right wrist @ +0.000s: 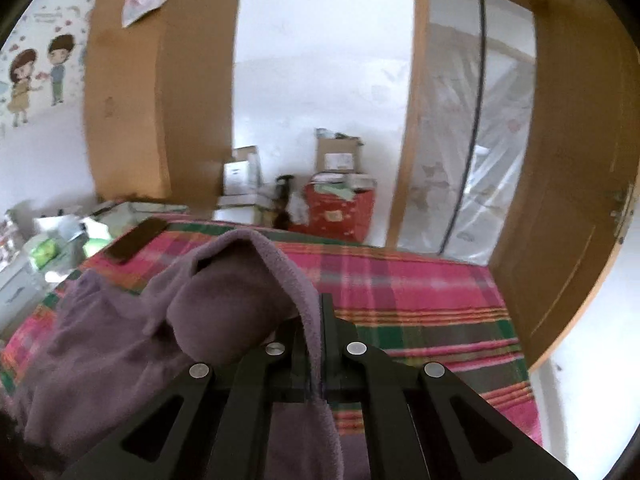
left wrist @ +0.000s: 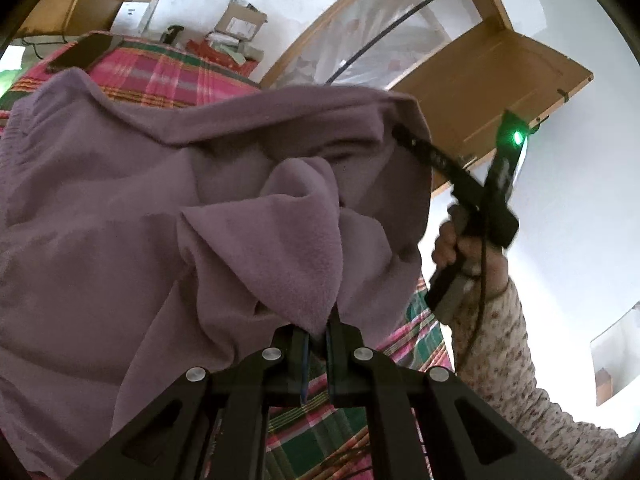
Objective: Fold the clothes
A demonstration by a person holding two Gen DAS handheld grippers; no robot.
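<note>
Both grippers, left gripper [left wrist: 316, 336] and right gripper [right wrist: 316, 344], pinch the purple fleece garment [left wrist: 120, 208] above the plaid bedcover [right wrist: 420, 292]; the thin right-hand hold probably risks slipping, dropping that edge.

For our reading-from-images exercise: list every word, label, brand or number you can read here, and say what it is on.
None can be read.
White labels on the cardboard boxes by the wall: too blurred.
White box: dark print, illegible.
Cartoon wall sticker: faint marks above the figures, unreadable.

Plaid bed [right wrist: 420, 300], purple garment [right wrist: 104, 344], phone [right wrist: 136, 240]
</note>
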